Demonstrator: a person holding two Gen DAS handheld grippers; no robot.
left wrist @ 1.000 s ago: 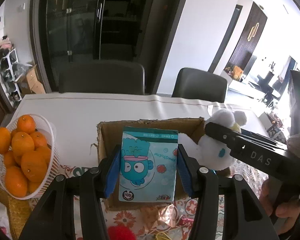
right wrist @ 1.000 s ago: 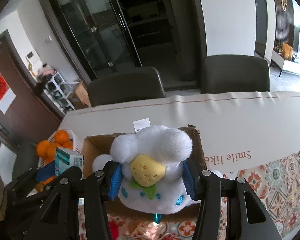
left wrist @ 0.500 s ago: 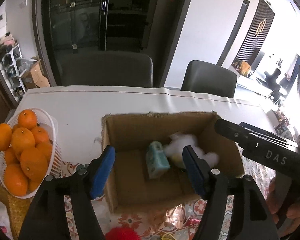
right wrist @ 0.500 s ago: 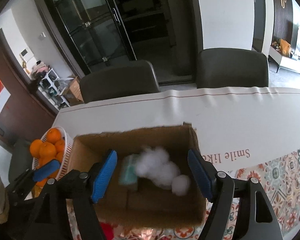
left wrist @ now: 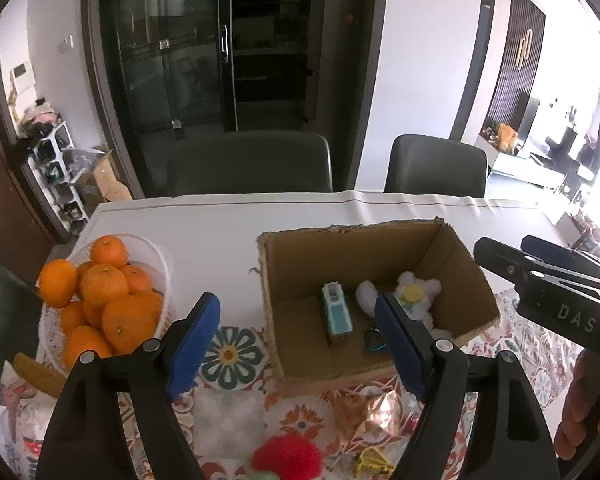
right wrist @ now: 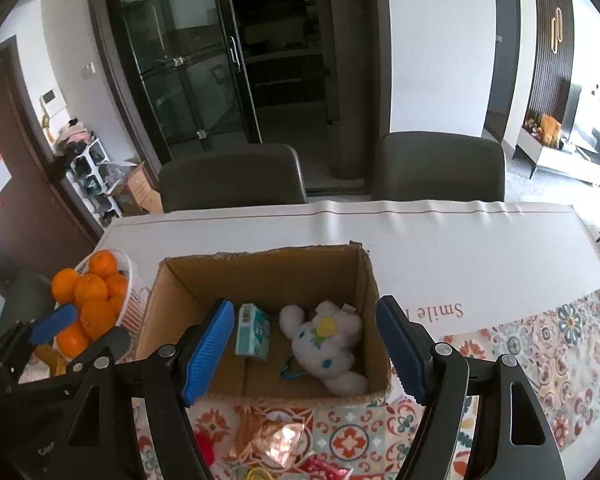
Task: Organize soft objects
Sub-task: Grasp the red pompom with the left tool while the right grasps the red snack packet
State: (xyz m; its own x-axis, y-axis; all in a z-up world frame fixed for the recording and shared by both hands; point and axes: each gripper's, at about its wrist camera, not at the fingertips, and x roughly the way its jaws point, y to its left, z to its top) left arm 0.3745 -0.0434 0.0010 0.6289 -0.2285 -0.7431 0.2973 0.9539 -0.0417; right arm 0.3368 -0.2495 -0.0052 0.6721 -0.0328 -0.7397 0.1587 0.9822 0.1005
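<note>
An open cardboard box (left wrist: 364, 240) (right wrist: 268, 268) stands on the table. Inside lie a teal tissue pack (left wrist: 337, 314) (right wrist: 253, 332) and a white plush toy (left wrist: 414, 298) (right wrist: 328, 340) with a yellow flower. My left gripper (left wrist: 298, 346) is open and empty, above the box's near left corner. My right gripper (right wrist: 306, 350) is open and empty, above the box's near edge; it also shows at the right of the left wrist view (left wrist: 548, 280). A red fluffy object (left wrist: 288, 458) lies on the table in front of the box.
A white basket of oranges (left wrist: 100, 300) (right wrist: 90, 300) stands left of the box. Shiny wrappers (left wrist: 364, 408) (right wrist: 272, 440) and small items lie in front of it on the patterned cloth. Two dark chairs (right wrist: 232, 180) stand at the far table edge.
Both grippers opened and dropped the tissue pack and the plush toy into the box, then drew back and up. Both objects now rest on the box floor.
</note>
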